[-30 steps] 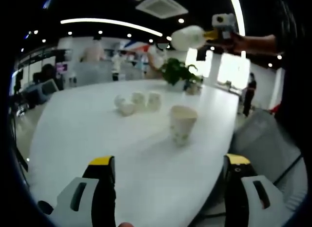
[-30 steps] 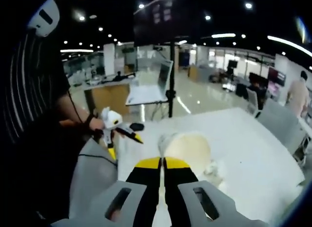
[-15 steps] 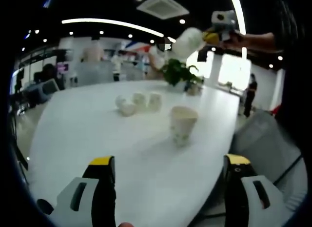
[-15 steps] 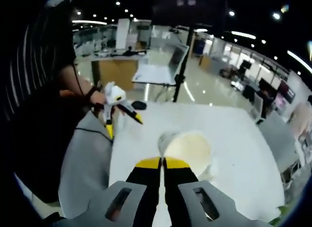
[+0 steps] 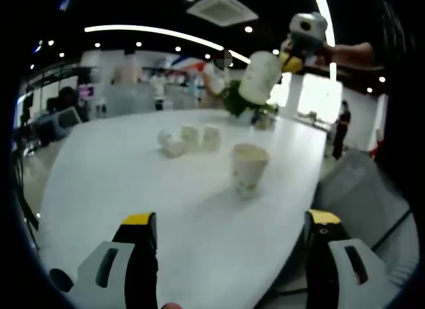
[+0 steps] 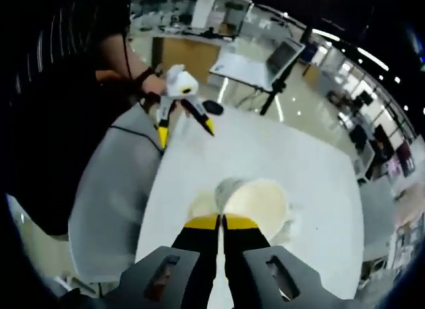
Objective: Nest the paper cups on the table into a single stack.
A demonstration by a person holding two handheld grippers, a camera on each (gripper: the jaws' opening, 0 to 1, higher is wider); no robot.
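A paper cup with a green print (image 5: 250, 168) stands upright on the white table (image 5: 133, 183). Several more paper cups (image 5: 189, 137) sit grouped farther back, one of them on its side. My left gripper (image 5: 231, 219) is open and empty above the table's near edge. High at the right, my right gripper (image 5: 294, 55) holds another paper cup (image 5: 261, 76) in the air, above and behind the standing one. In the right gripper view my right gripper (image 6: 221, 221) is shut on that held cup's rim (image 6: 255, 203). Beyond it my left gripper (image 6: 178, 104) spreads open in a person's hand.
A potted plant (image 5: 234, 102) stands at the table's far end, behind the held cup. A grey chair (image 6: 109, 203) sits at the table's edge beside the person's dark sleeve (image 6: 73, 70). Desks and a screen on a stand (image 6: 282, 63) fill the room beyond.
My right gripper has swung the held cup down and toward the table, turning it from lying sideways to nearly upright. The left gripper and the table's cups have stayed put.
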